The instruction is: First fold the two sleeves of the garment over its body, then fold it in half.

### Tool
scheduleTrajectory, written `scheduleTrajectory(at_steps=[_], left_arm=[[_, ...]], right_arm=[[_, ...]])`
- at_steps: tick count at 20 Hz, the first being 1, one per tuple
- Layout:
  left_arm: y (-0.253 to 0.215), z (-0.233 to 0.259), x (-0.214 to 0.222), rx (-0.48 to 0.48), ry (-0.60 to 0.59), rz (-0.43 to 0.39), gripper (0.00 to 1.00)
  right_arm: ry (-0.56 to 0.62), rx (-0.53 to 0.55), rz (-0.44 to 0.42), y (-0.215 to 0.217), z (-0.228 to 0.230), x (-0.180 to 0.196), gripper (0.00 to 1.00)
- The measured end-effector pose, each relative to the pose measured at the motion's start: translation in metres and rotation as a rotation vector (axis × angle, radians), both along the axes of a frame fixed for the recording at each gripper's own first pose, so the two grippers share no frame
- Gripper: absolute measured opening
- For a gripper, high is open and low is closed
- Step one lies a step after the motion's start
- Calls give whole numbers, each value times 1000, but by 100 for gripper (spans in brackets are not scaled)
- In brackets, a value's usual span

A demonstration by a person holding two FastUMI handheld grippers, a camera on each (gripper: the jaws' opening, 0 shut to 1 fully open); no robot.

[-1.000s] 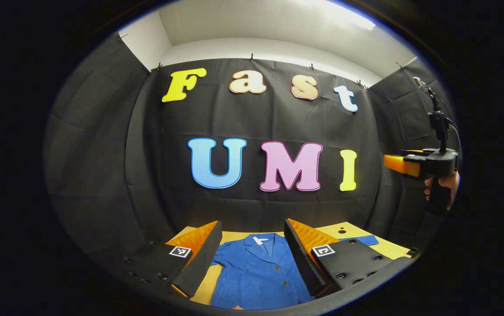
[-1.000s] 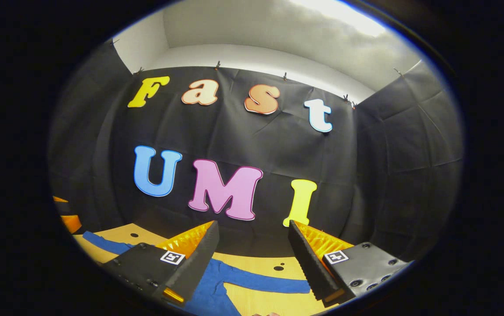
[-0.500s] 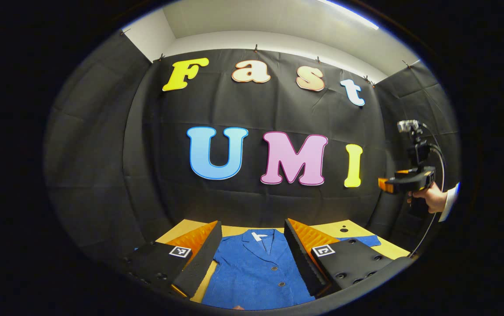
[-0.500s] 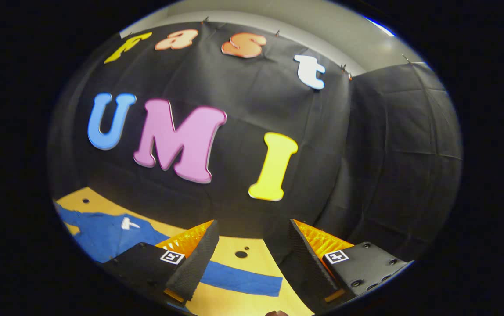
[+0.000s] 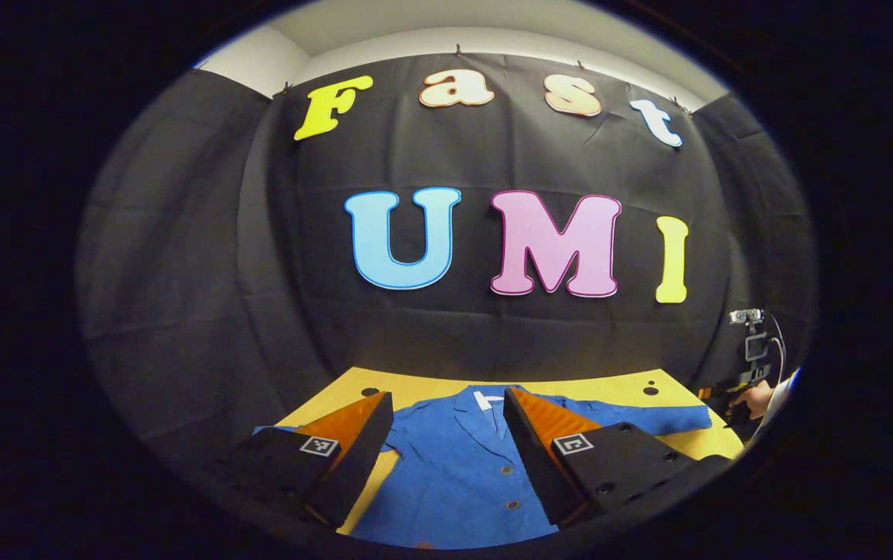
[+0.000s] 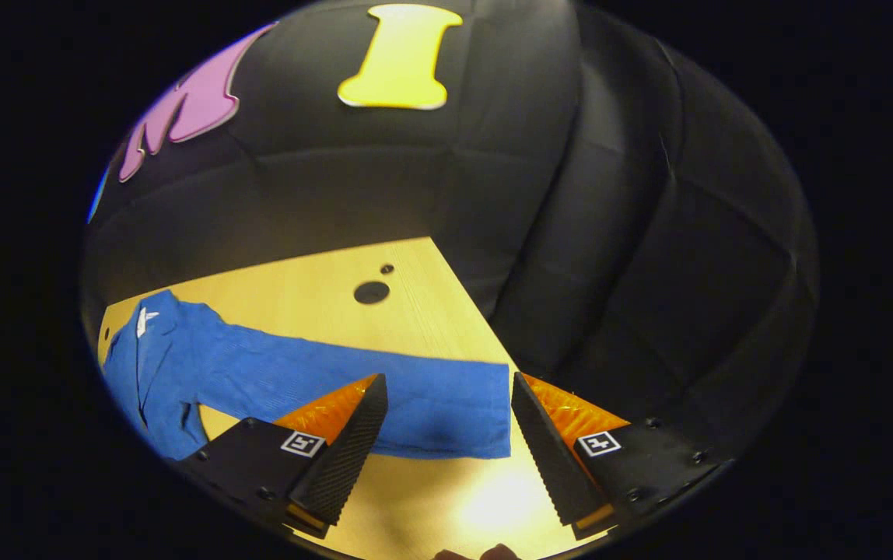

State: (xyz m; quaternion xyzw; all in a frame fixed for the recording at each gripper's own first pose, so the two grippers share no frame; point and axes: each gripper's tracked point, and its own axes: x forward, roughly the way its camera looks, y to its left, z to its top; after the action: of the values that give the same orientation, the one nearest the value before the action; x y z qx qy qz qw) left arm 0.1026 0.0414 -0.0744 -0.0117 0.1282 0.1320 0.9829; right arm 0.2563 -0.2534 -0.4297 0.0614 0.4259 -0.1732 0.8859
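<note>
A blue buttoned jacket [image 5: 454, 467] lies flat on the yellow wooden table [image 5: 415, 385], collar toward the back wall, sleeves spread out sideways. My left gripper [image 5: 446, 459] hangs open above the jacket's chest, nothing between its fingers. One sleeve [image 6: 384, 381] stretches across the table in the right gripper view, its cuff end near the table's right edge. My right gripper [image 6: 446, 451] is open just above that cuff, fingers on either side of it, not touching. In the left gripper view the right gripper [image 5: 734, 389] and the hand holding it sit low at the far right.
The table [image 6: 314, 288] has small dark holes [image 6: 371, 292] near its back edge. Black cloth walls close in behind and to the right. The table's right edge runs close beside the sleeve's cuff.
My right gripper has dropped and tilted down toward the sleeve's cuff, which now lies between its fingers. The left gripper has lowered slightly and tipped down over the jacket's chest.
</note>
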Motion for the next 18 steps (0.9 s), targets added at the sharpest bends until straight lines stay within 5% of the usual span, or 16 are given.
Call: scheduleTrajectory(at_steps=[7,13,18], left_arm=[[-29,-11,39,24,55,-52,82],[-38,-30,43,-13,98,-55,82],[-36,-22,36,32,94,-56,82]], right_arm=[[165,115,-82,-16,-63,-25,100],[126,132,-94,-19,-64,-18,98],[112,203,-109,-5,-64,-10,16]])
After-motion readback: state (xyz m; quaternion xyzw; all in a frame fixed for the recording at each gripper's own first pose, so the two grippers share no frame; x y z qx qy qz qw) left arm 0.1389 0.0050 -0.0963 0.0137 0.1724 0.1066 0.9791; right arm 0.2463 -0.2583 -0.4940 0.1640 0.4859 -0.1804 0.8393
